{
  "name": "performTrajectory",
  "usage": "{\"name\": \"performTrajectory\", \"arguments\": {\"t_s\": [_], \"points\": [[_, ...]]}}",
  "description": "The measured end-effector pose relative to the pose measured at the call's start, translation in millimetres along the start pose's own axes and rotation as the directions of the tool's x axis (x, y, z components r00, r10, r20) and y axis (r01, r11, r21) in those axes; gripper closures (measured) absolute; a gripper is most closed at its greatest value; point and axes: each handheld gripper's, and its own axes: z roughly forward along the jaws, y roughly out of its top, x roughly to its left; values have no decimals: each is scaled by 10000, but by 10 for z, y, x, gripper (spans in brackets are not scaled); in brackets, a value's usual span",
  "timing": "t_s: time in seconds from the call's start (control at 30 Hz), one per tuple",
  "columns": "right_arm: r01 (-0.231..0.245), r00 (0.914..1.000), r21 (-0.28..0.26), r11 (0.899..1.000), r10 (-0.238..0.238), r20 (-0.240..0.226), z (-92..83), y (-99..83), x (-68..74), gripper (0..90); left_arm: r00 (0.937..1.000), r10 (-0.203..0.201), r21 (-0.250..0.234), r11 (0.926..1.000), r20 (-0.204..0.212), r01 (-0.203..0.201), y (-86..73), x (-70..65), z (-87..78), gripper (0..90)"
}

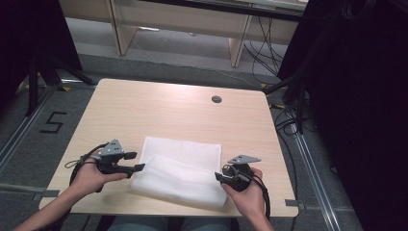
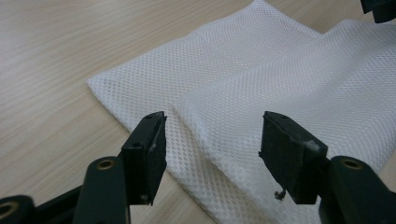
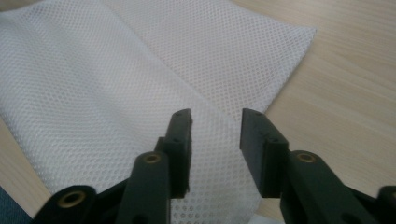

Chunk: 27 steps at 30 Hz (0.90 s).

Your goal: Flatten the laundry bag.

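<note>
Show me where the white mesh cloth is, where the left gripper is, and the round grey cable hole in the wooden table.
White mesh cloth (image 1: pixel 185 166), high view, on the folded upper layer.
Black left gripper (image 1: pixel 139 161), high view, between its two jaw tips.
Round grey cable hole (image 1: pixel 216 99), high view, at its centre, near the far edge of the light wooden table (image 1: pixel 144 110).

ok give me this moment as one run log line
left gripper: open, at cloth's left edge | right gripper: open, at right edge | white mesh cloth: partly folded, flat on table
</note>
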Motion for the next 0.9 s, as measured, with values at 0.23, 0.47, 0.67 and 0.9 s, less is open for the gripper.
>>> {"name": "performTrajectory", "arguments": {"t_s": [0.23,0.47,0.67,0.9], "points": [[18,10000,671,9977,-18,5,6,-8,29,844,9990,-445,-20,9990,97,446,9,-50,-23,592],[107,9995,1216,9925,-69,-317,-25,-24,67,900,9969,-199,615,9980,765,152,5,-212,-133,855],[29,9993,2204,9754,52,-365,-51,-16,208,900,9912,174,1444,9888,1311,-364,-32,-356,-79,876],[1,9987,2829,9591,142,-486,44,-39,205,900,9892,355,2099,9756,1422,-651,-59,-362,31,871]]}}
